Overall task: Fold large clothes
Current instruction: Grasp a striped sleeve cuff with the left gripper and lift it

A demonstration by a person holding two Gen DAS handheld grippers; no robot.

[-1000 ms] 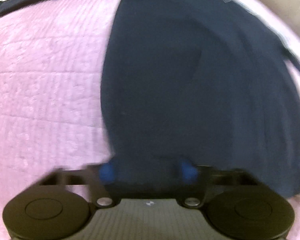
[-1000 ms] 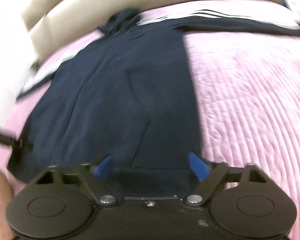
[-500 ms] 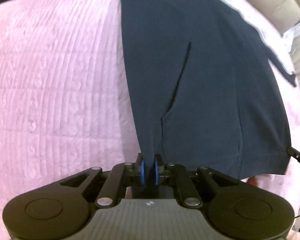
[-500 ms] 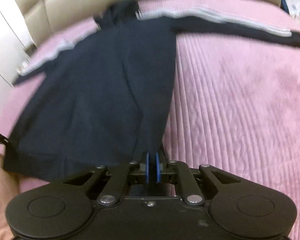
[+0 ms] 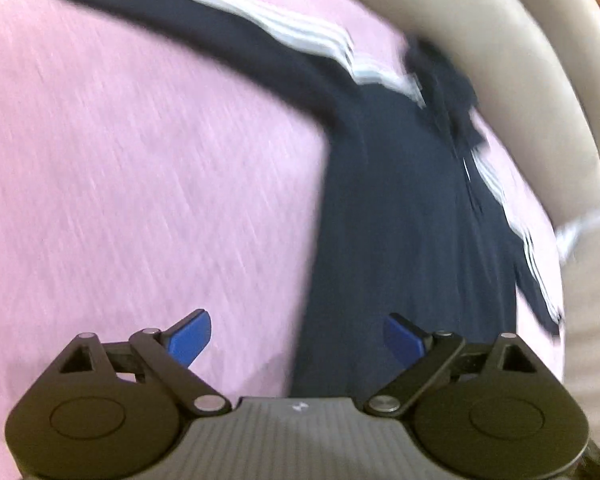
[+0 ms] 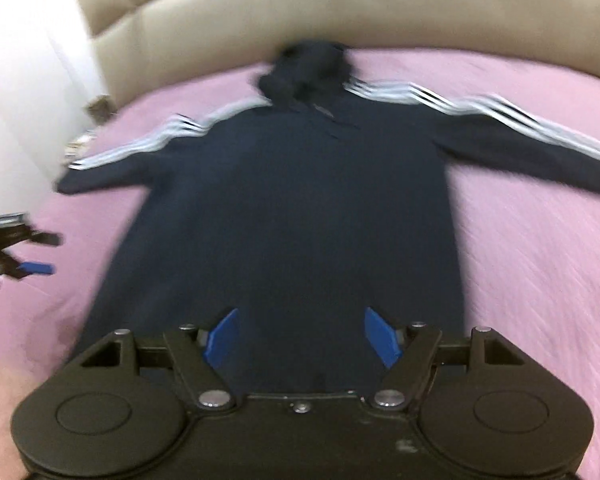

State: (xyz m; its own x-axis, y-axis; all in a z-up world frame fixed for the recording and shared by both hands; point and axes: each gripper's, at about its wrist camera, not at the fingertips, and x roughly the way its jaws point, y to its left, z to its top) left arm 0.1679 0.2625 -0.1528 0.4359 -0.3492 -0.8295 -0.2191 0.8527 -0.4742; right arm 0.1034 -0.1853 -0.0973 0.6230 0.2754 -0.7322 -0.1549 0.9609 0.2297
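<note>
**Hoodie spread flat on the bed**

The hoodie [image 6: 300, 208] lies on the bed [image 6: 540, 280], hood toward the headboard [image 6: 300, 20], sleeves out to either side. The right gripper [image 6: 302, 338] hangs over its hem, fingers apart. The left gripper [image 5: 298, 340] straddles the hoodie's left edge, its fingers apart too.

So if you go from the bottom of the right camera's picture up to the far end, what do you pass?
right gripper, open → dark hoodie's body → its hood → a strip of pink bedspread → beige headboard
</note>
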